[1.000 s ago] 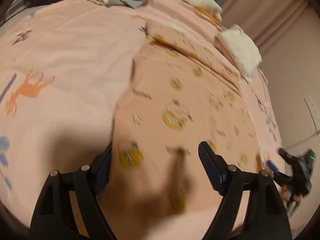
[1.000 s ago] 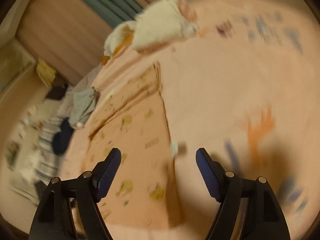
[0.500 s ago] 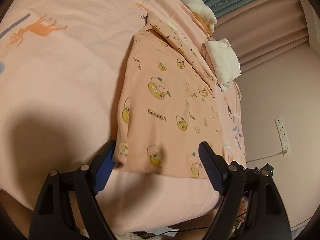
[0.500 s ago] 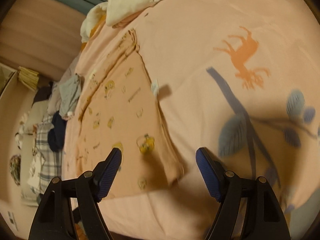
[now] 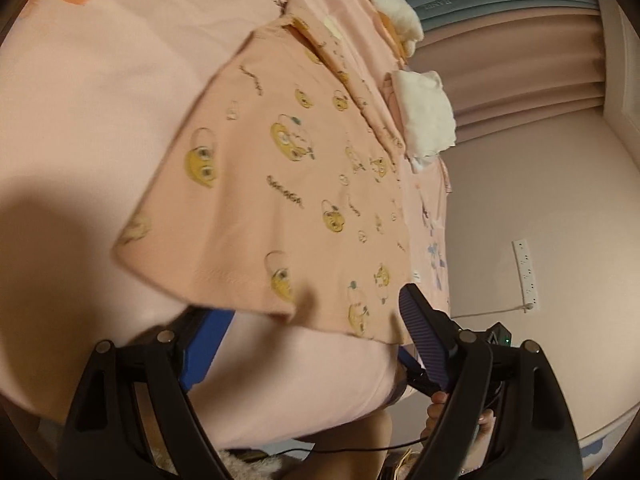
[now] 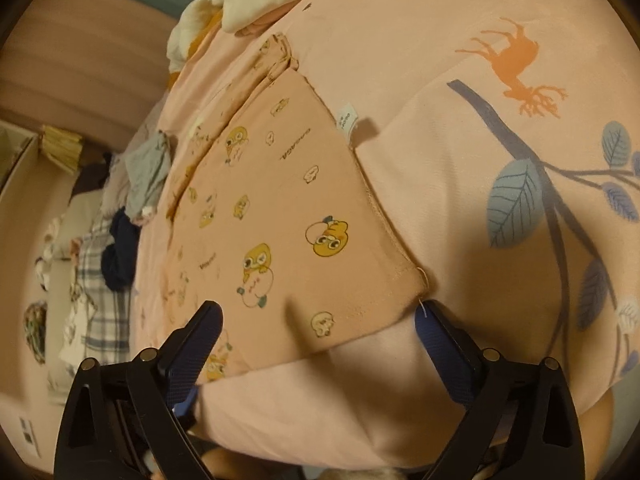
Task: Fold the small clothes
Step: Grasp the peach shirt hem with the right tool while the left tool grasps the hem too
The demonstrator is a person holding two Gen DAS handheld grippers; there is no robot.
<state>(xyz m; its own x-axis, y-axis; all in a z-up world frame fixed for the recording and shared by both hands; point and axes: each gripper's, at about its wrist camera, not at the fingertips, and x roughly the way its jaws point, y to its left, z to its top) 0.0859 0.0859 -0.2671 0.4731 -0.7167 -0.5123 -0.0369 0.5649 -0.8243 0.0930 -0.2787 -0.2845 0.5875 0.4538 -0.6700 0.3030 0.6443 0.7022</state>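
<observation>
A small peach garment printed with yellow cartoon characters lies flat on the pink bedsheet, its hem near the bed's front edge. It also shows in the right wrist view, with a white label on its right side. My left gripper is open, low at the hem, its left pad under the hem's overhanging edge. My right gripper is open, straddling the hem's right corner.
A folded white and pink stack lies beyond the garment. Loose grey, navy and plaid clothes lie piled at the far side. A wall socket strip and curtains are to the right.
Both grippers have drawn back and dropped toward the bed's front edge, so the garment's hem now lies between their open fingers. The garment lies spread as before.
</observation>
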